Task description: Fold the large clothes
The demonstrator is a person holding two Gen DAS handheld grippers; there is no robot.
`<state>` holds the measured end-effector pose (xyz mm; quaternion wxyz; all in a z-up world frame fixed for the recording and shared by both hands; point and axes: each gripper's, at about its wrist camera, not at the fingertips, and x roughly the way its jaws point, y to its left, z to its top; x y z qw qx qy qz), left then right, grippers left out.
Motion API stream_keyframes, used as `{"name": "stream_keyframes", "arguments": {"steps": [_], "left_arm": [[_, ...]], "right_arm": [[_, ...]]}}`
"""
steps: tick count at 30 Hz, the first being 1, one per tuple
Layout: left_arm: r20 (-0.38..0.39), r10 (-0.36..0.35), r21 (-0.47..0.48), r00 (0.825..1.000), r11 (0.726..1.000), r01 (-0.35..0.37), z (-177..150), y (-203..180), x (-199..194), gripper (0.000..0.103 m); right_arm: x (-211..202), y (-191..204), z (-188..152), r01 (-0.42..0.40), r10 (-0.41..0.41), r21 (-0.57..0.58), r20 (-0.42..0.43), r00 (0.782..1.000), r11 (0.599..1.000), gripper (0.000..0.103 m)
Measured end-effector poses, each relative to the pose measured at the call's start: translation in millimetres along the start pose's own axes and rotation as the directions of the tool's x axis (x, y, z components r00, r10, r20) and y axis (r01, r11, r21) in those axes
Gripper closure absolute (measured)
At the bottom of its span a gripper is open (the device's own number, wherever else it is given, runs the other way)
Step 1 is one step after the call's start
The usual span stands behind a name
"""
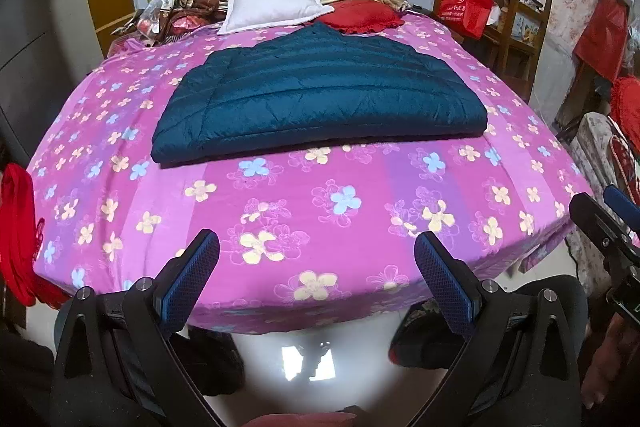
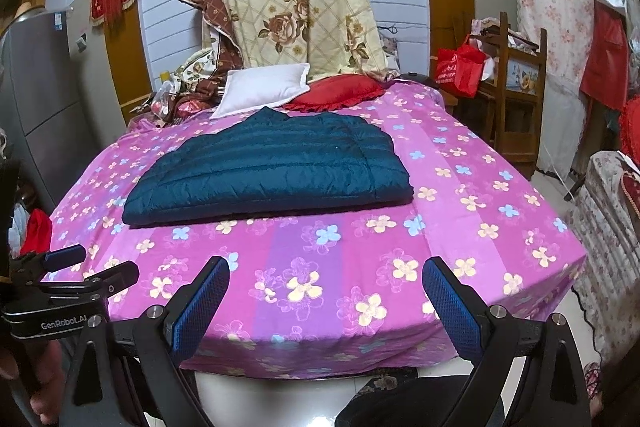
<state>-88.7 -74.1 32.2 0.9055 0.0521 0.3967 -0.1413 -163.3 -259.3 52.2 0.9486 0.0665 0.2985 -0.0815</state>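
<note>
Left wrist view: folded teal jacket (image 1: 320, 95) lies on the bed (image 1: 320, 227), well beyond both grippers' spread, empty jaws.

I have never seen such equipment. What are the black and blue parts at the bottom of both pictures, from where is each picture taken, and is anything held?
Those parts are two hand-held grippers, each with a camera looking forward along its two fingers. One picture comes from the left gripper, the other from the right gripper. Each also appears at the edge of the other's picture. Both stand open and hold nothing, hovering at the near edge of a bed with a pink flowered sheet. On it lies a dark teal quilted jacket, which looks already folded. Behind the jacket are a white pillow and a red cushion.
</note>
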Motion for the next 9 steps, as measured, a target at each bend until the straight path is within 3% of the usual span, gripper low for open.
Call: {"name": "stream_keyframes", "arguments": {"steps": [9], "left_arm": [[0.016, -0.003, 0.008, 1.0, 1.0, 0.002, -1.3, -0.4, -1.6, 0.005]], "right_arm": [[0.2, 2.0, -0.4, 0.0, 0.0, -0.004, 0.0, 1.0, 1.0, 0.007]]}}
